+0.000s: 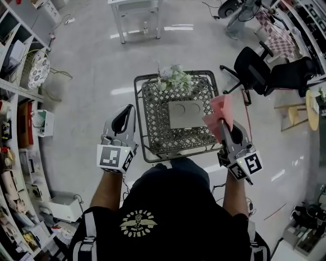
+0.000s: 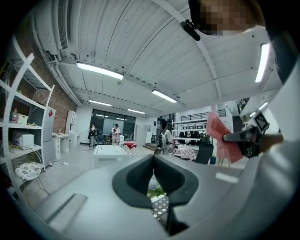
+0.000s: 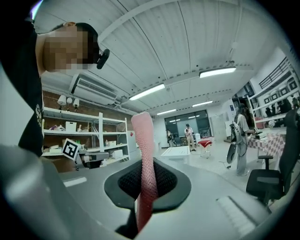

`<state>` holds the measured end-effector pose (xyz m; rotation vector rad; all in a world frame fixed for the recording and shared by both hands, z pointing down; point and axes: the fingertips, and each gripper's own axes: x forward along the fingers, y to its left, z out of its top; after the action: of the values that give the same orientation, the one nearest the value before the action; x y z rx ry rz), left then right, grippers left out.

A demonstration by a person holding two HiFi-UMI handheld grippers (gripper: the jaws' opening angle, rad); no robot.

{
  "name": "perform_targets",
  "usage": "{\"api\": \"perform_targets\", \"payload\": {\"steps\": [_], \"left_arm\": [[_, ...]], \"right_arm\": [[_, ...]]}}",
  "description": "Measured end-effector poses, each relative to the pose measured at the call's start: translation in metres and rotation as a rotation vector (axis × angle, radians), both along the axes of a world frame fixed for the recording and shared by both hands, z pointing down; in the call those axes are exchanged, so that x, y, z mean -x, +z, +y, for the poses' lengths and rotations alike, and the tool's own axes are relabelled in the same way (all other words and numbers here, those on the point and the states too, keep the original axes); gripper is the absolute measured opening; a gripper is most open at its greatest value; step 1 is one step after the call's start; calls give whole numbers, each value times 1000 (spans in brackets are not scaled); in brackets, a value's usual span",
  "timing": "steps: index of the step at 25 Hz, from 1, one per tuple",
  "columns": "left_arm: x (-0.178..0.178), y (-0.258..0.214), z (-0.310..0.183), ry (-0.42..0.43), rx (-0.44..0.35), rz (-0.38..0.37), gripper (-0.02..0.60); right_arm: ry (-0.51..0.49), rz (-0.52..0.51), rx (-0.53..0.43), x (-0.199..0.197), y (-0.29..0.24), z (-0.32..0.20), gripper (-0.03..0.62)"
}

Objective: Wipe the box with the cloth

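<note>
A flat grey box (image 1: 184, 113) with two round dents lies inside a wire basket (image 1: 147, 153) in front of me. My right gripper (image 1: 224, 125) is over the basket's right edge, shut on a pink cloth (image 1: 220, 113) that sticks up out of its jaws. In the right gripper view the cloth (image 3: 144, 154) stands upright, pinched between the dark pads (image 3: 164, 180). My left gripper (image 1: 124, 114) is held just left of the basket; its jaws (image 2: 153, 161) are shut with nothing in them. The cloth (image 2: 219, 138) also shows in the left gripper view, at the right.
A bunch of pale flowers (image 1: 174, 77) lies at the basket's far edge. Shelving (image 1: 20, 102) lines the left side. Black office chairs (image 1: 254, 69) stand at the right and a white table (image 1: 137, 10) beyond the basket. Several people stand far off (image 2: 115, 133).
</note>
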<state>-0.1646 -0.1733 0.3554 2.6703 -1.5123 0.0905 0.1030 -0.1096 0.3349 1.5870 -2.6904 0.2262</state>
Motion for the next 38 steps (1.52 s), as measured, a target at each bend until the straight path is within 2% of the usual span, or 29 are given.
{"api": "perform_targets", "payload": {"steps": [7, 14, 18, 26, 30, 34, 38], "left_arm": [[-25, 31, -20, -22, 59, -9, 0], [-37, 69, -42, -61, 150, -25, 0], [-54, 104, -49, -66, 211, -35, 0], [-61, 160, -52, -146, 297, -1, 0], [-58, 183, -44, -179, 346, -16, 0], [-54, 189, -38, -204, 377, -33, 0], [-57, 188, -33, -212, 388, -49, 0]], "right_arm": [[-116, 35, 150, 19, 93, -32, 17], [-198, 37, 229, 24, 146, -78, 17], [-282, 82, 281, 36, 193, -88, 17], [-389, 147, 425, 62, 306, -107, 17], [-403, 189, 528, 74, 374, -118, 17], [-368, 254, 645, 81, 435, -130, 17], [-338, 290, 698, 79, 466, -142, 17]]}}
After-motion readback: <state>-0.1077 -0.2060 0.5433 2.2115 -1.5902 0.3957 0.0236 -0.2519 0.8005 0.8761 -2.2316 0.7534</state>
